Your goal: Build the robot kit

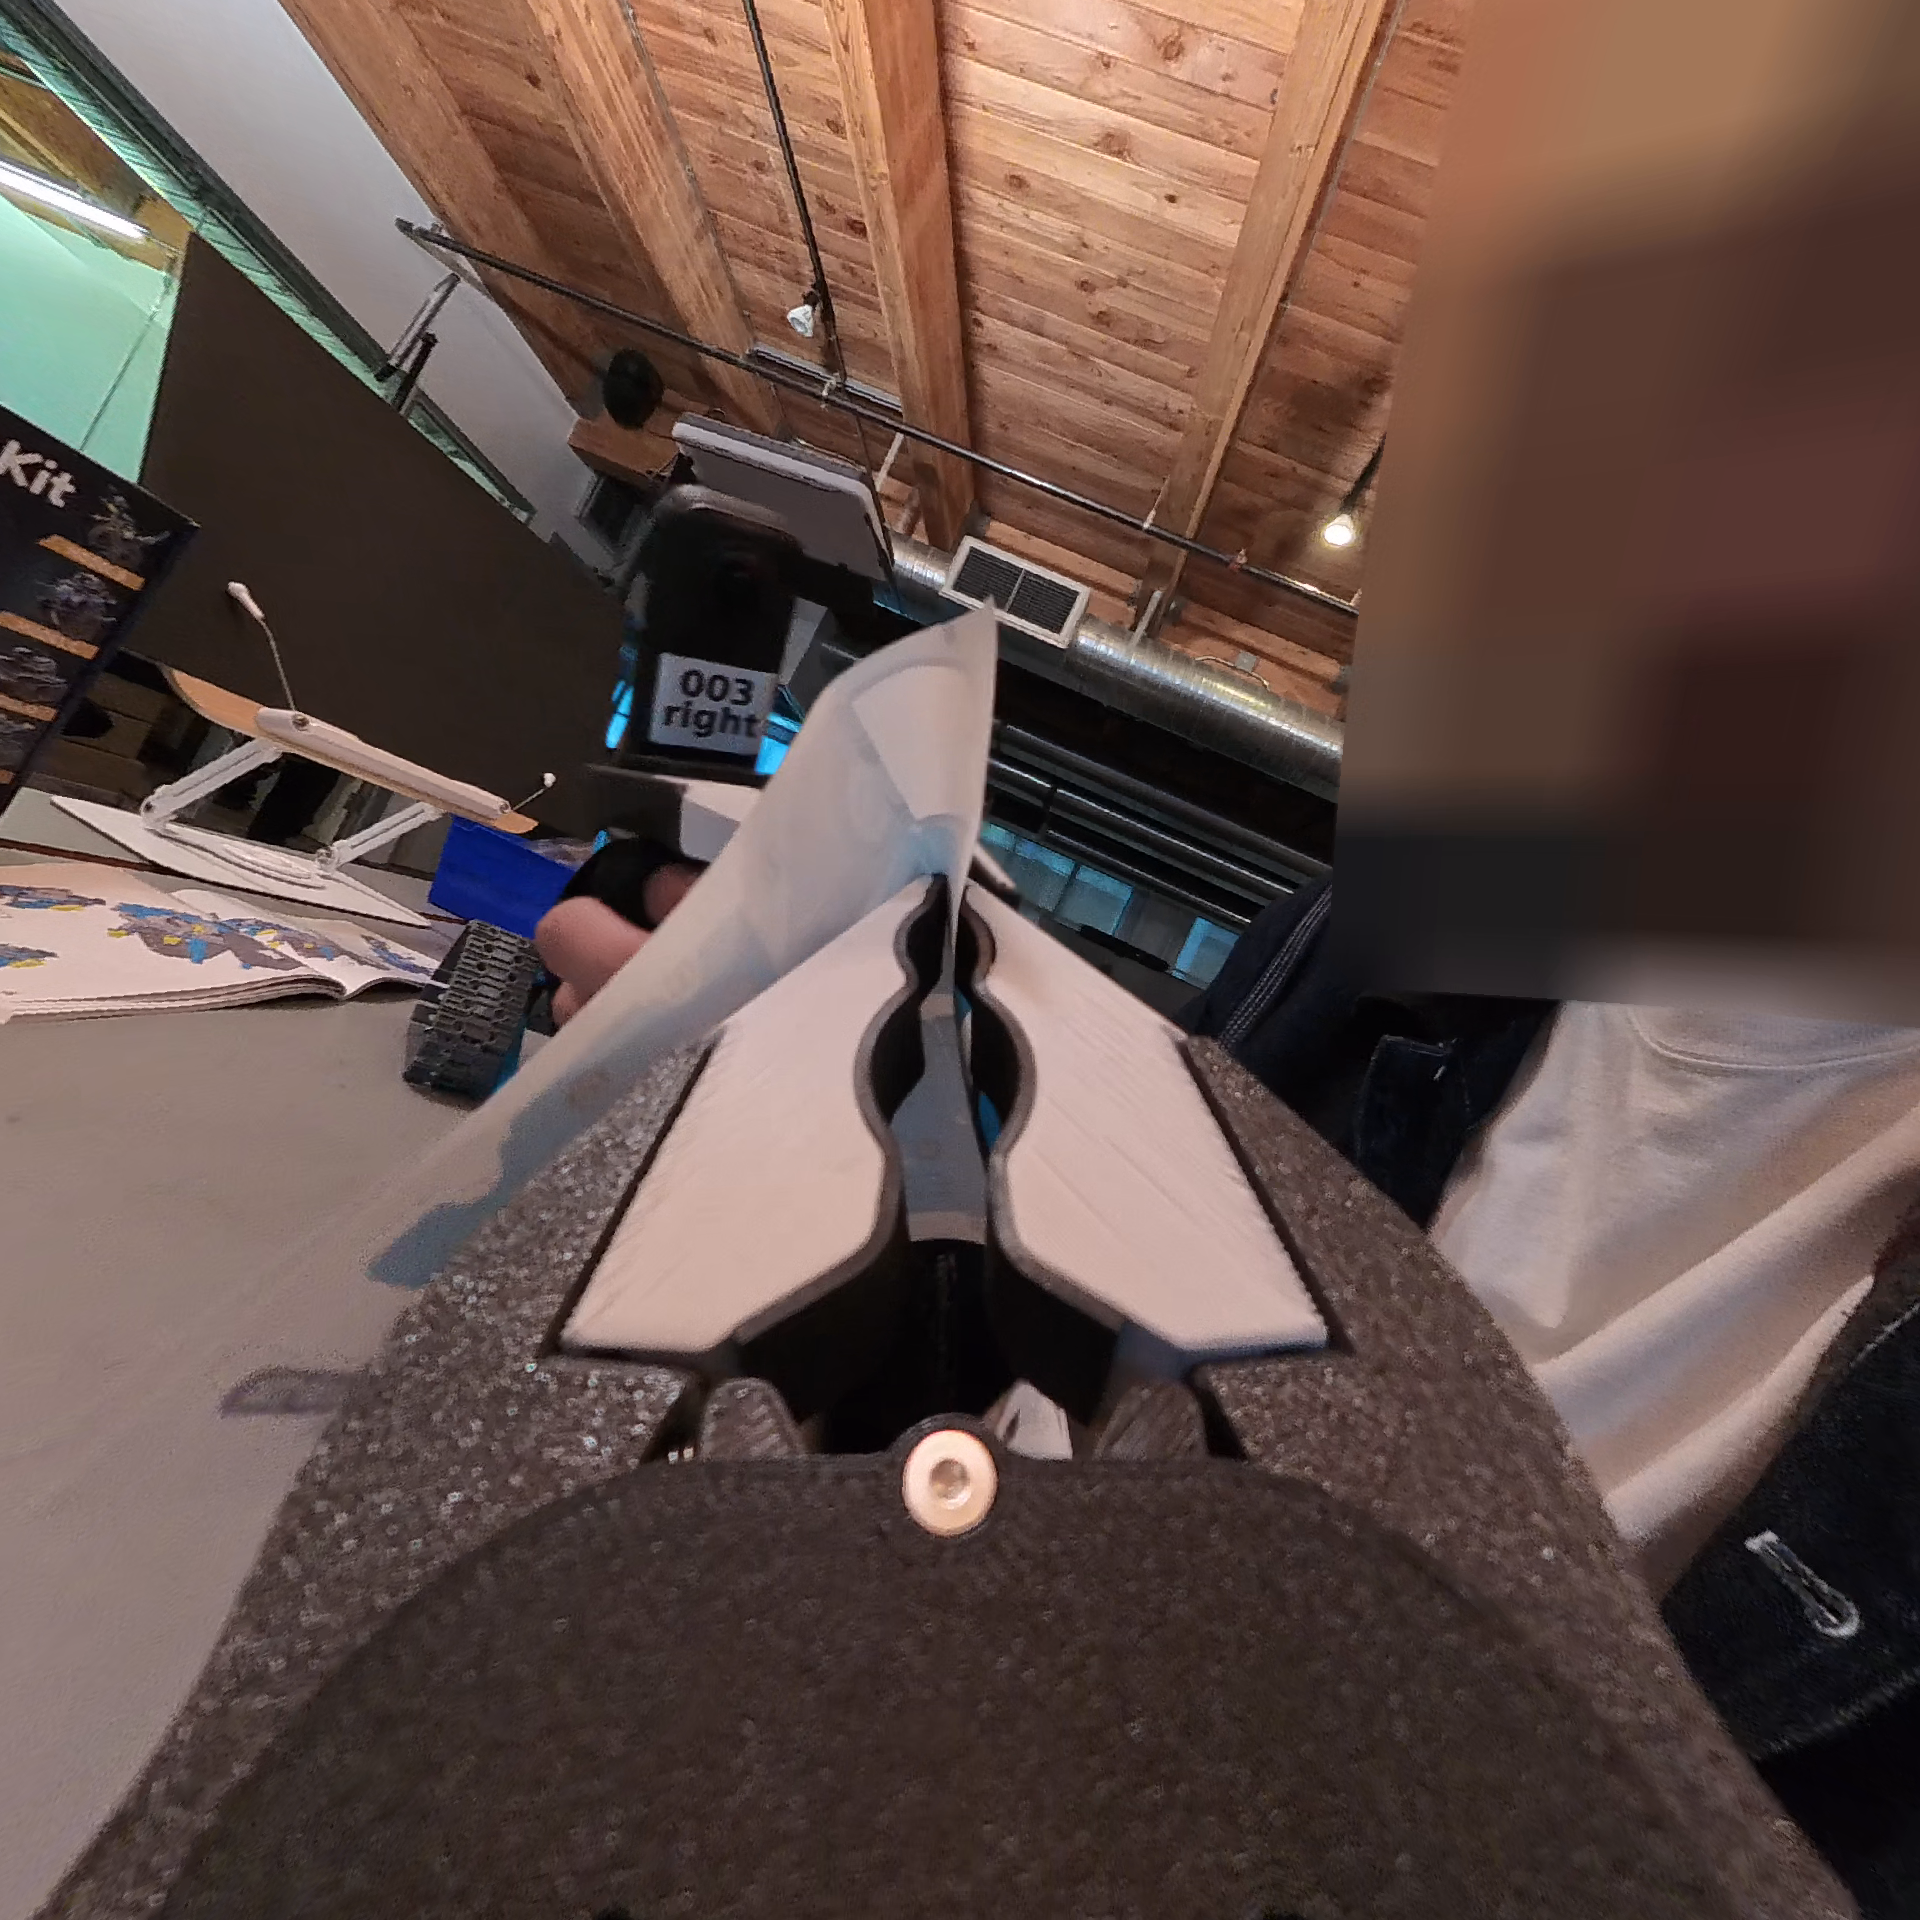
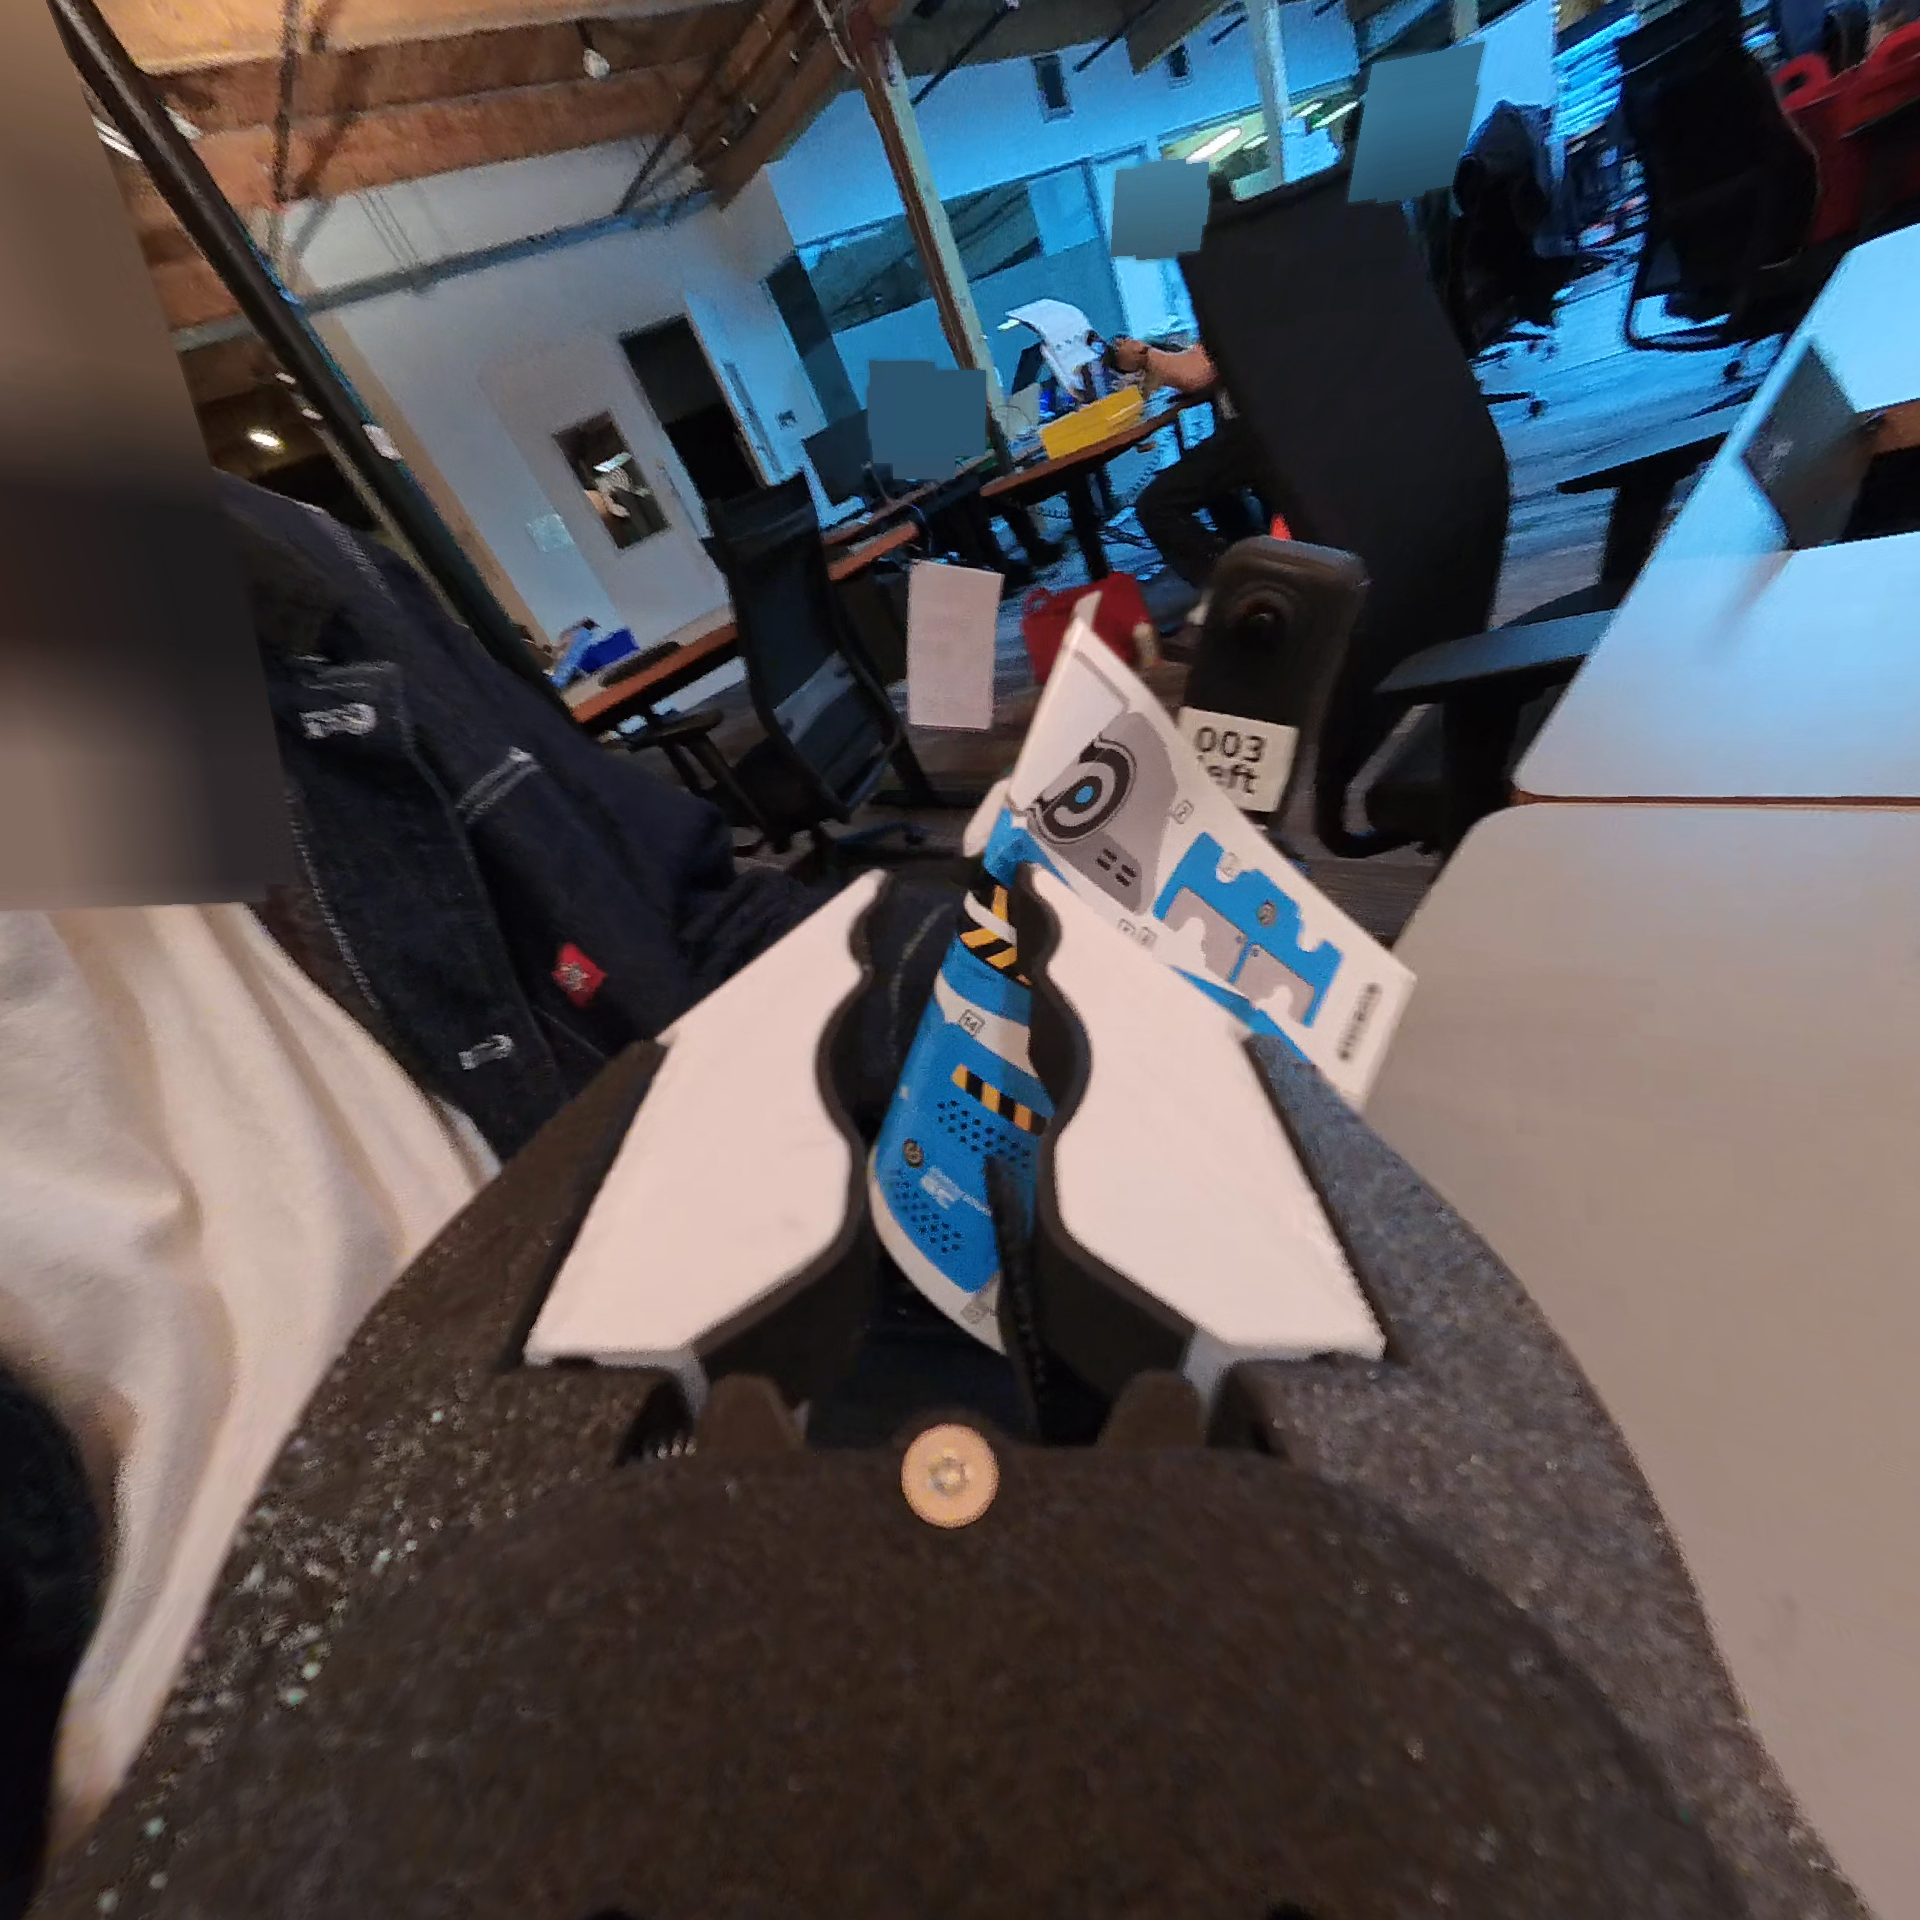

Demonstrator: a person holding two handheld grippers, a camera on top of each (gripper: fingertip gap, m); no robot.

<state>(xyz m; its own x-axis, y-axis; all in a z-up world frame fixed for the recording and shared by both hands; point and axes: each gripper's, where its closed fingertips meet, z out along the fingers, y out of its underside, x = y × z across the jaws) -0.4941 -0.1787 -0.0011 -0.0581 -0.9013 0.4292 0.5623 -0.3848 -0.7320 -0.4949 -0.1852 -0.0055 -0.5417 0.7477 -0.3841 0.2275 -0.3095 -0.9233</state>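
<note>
My left gripper point(image 1: 948, 894) is shut on the edge of a white sticker sheet point(image 1: 831, 831), held upright above the grey table with its blank back facing this view. In the right wrist view the sheet's printed face point(image 2: 1195, 894) shows blue and grey stickers. My right gripper point(image 2: 956, 894) stands a narrow gap apart. A curled blue sticker strip with yellow-black stripes point(image 2: 956, 1174) runs between its fingers and lies against the right finger point(image 2: 1174, 1143). The right gripper's body point(image 1: 717, 623) shows behind the sheet, and the left gripper's body point(image 2: 1268, 665) shows behind it in the other view.
On the grey table point(image 1: 156, 1195) lie a black tracked model part point(image 1: 468, 1018), an open instruction booklet point(image 1: 208, 935), a blue bin point(image 1: 499, 862), a white folding stand point(image 1: 312, 769) and a dark box point(image 1: 62, 582). The person's white shirt point(image 1: 1662, 1195) is close at the right. My left and right fingertips are right by each other.
</note>
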